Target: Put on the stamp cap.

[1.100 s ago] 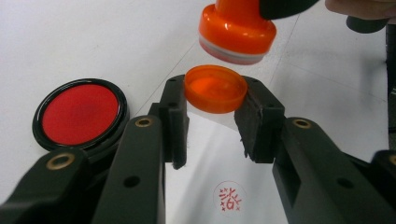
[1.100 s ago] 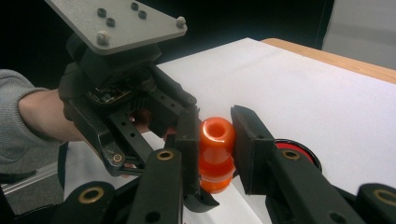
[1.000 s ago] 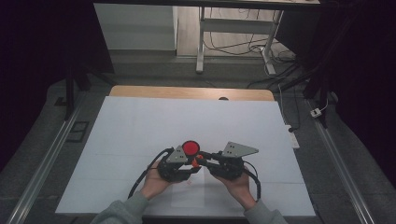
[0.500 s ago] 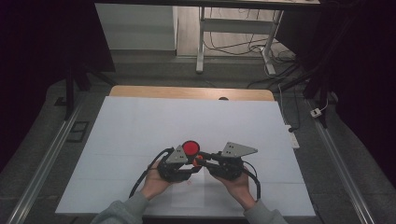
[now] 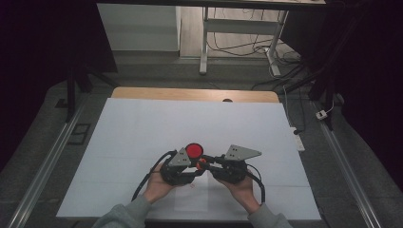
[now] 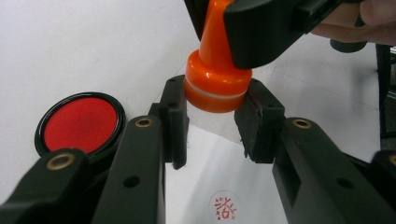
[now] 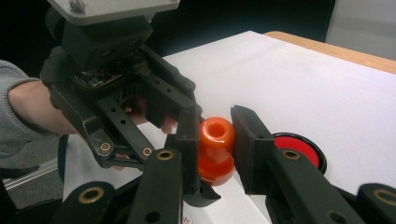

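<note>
Orange stamp (image 6: 215, 79) upright above paper (image 6: 219, 163); right claw (image 7: 215, 135) pinching handle, left claw (image 6: 212, 119) pinching base; ink pad (image 6: 80, 122) beside.

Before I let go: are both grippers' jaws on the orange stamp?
Touching. Left gripper view shows the left gripper clamping the orange stamp base; right gripper view shows the right gripper squeezing its handle.

Stamp (image 6: 215, 74) between both grippers' jaws, above sheet (image 6: 205, 186) bearing imprint (image 6: 225, 205); ink pad (image 6: 80, 122) just left, on table (image 5: 142, 123).
</note>
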Available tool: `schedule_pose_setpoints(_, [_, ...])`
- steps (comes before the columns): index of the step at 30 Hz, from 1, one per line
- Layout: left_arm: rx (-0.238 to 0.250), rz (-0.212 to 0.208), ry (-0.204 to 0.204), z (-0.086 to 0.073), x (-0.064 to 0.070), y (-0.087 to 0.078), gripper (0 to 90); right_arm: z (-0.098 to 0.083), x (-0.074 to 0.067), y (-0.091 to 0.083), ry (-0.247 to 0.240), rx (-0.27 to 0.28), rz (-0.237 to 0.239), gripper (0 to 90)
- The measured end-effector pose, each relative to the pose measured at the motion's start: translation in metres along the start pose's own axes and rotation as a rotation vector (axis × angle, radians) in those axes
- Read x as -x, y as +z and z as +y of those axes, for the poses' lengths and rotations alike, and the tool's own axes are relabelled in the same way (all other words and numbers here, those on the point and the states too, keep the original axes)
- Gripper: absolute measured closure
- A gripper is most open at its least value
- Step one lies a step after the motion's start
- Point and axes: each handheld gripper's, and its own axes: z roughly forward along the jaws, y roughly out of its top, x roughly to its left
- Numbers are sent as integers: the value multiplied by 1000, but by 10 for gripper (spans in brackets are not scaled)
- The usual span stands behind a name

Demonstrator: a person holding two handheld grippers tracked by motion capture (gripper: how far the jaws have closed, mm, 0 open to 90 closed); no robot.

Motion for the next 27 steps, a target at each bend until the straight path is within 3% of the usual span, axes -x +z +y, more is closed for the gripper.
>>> schedule_pose_setpoints(27, [-1,22,30,-1,3,-1,653,-3,0,0,6,14,4,722])
